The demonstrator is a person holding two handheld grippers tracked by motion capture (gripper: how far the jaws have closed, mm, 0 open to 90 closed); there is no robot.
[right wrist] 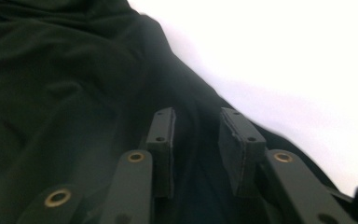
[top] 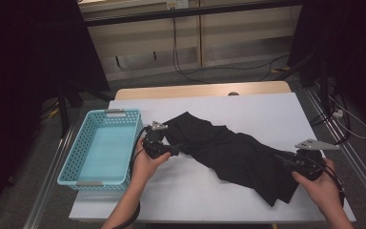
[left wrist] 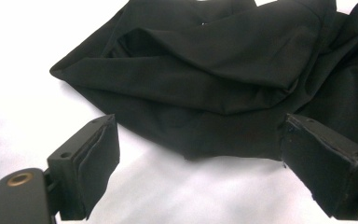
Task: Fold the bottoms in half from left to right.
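Note:
A crumpled black garment [top: 228, 148] lies slantwise across the white table cover [top: 262, 112]. My left gripper [top: 176, 151] sits at the garment's near-left edge, level with the table. In the left gripper view it [left wrist: 198, 135] stands wide open, with the hem of the cloth [left wrist: 205, 84] just beyond the pads and nothing pressed between them. My right gripper [top: 282, 160] rests over the garment's right end. In the right gripper view its jaws [right wrist: 196, 121] stand a little apart above the dark cloth [right wrist: 74, 93], with a gap between the pads and no fold pinched.
A light blue perforated basket [top: 76, 152] stands with nothing in it at the table's left side, close to my left hand. The wooden table edge [top: 195, 89] runs along the back. Cables lie on the floor beyond it.

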